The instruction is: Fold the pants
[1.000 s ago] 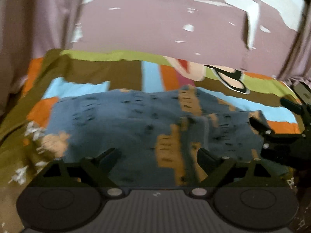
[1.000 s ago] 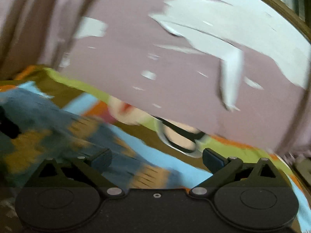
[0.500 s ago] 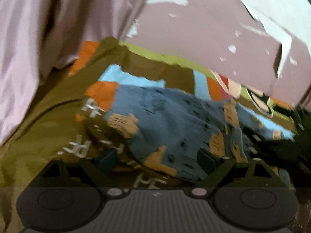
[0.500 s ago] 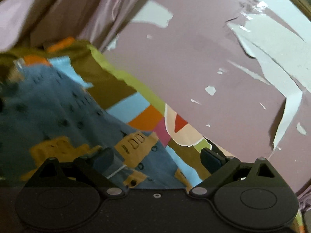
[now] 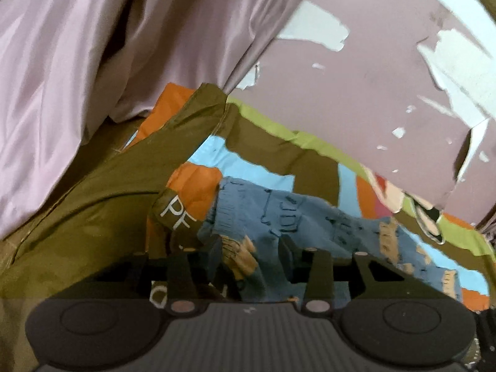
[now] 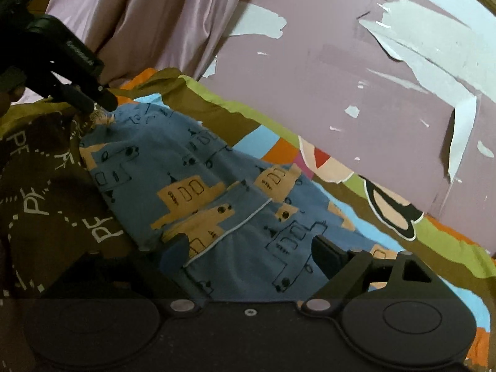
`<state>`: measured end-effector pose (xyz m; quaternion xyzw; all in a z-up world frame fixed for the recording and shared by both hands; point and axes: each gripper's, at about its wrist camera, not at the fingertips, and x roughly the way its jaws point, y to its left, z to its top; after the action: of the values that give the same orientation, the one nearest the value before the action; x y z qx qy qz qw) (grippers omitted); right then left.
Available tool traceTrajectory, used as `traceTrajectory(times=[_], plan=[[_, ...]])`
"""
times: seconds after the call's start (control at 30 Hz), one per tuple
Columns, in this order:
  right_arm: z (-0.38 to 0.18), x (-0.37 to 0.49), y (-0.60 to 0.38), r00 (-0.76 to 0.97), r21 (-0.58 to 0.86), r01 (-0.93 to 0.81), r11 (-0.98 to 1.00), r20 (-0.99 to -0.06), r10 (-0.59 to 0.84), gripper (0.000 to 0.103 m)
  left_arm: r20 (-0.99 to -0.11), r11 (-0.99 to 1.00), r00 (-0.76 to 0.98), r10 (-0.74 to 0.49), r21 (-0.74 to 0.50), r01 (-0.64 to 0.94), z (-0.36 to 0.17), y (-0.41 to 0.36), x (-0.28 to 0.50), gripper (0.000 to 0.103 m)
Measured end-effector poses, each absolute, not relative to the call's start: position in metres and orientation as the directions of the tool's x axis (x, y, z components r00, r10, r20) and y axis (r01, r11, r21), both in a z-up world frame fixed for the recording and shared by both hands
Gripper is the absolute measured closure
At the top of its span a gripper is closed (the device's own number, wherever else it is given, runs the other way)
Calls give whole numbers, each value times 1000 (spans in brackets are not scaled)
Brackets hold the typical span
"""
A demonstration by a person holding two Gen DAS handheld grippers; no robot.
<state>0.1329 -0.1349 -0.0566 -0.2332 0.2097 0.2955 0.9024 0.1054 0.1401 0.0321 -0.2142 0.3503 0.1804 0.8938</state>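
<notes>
The left gripper [image 5: 251,255] has just been closing, fingers apparently pinching the pants [image 5: 279,217] corner; earlier it hovered open. The right gripper [image 6: 248,248], narrowing slightly, holds nothing.

Dim; perhaps slightly blurred; fisheye-warped edges

left gripper [image 5: 250,255] fingers just closing, fabric between them, right gripper [image 6: 249,248] fingers narrowing, still spread
</notes>
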Motion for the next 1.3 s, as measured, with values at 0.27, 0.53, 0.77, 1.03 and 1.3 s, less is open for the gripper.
traceTrajectory(times=[0.27, 0.53, 0.77, 1.03, 1.3], plan=[[-61, 136, -137, 730, -270, -634, 725, -518, 445, 16, -746, 832, 602, 285, -119, -542, 17, 156, 114, 103], [-62, 136, -138, 721, -251, -640, 726, -525, 453, 16, -766, 803, 628, 137, -286, -523, 11, 181, 110, 78], [-62, 136, -139, 714, -232, -642, 731, -530, 458, 16, -695, 707, 719, -7, -512, -488, 8, 216, 96, 34], [-63, 137, -139, 702, -218, -651, 727, -538, 467, 16, -706, 731, 706, -47, -506, -458, 6, 217, 110, 24], [-64, 137, -140, 698, -212, -654, 727, -539, 471, 15, -650, 675, 752, -110, -604, -423, 7, 228, 101, 12]])
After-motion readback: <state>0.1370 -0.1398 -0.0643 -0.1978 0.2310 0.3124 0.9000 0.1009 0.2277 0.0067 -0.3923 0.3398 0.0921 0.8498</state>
